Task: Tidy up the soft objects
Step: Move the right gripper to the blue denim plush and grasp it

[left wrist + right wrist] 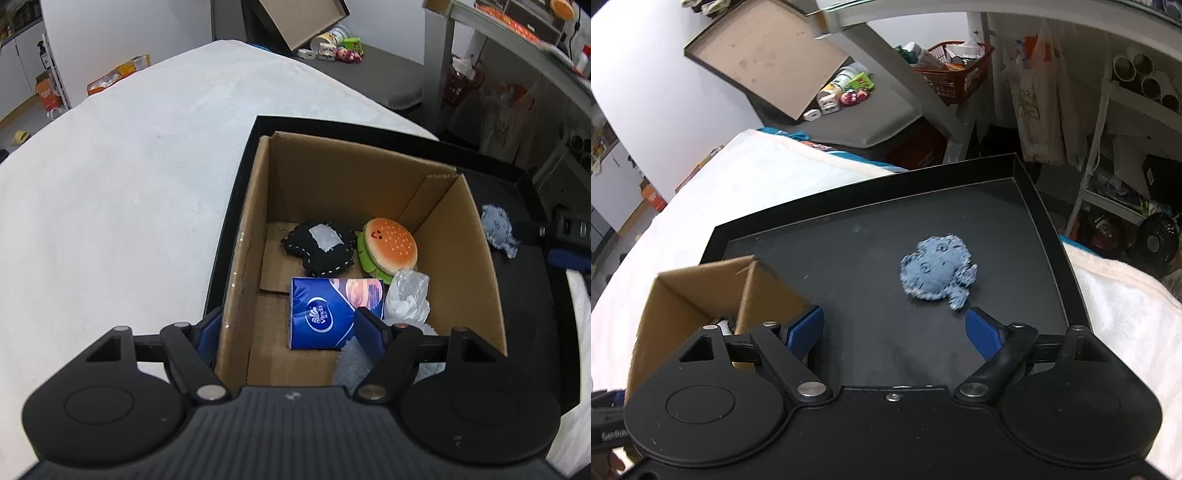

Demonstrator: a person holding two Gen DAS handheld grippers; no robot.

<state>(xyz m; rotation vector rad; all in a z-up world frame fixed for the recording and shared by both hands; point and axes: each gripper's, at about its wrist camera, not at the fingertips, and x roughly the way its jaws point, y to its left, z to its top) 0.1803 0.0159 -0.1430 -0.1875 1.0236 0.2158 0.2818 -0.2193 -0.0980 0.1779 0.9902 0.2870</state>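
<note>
Cardboard box [255, 229]: plush burger [391, 245], tissue pack [325, 314]

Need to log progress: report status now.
Left gripper, right gripper open, empty. Blue denim plush on black tray, outside cardboard box. Path clear.

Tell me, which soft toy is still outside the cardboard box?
The blue fuzzy toy, lying alone on the black tray; the burger and black toy are in the box.
</note>
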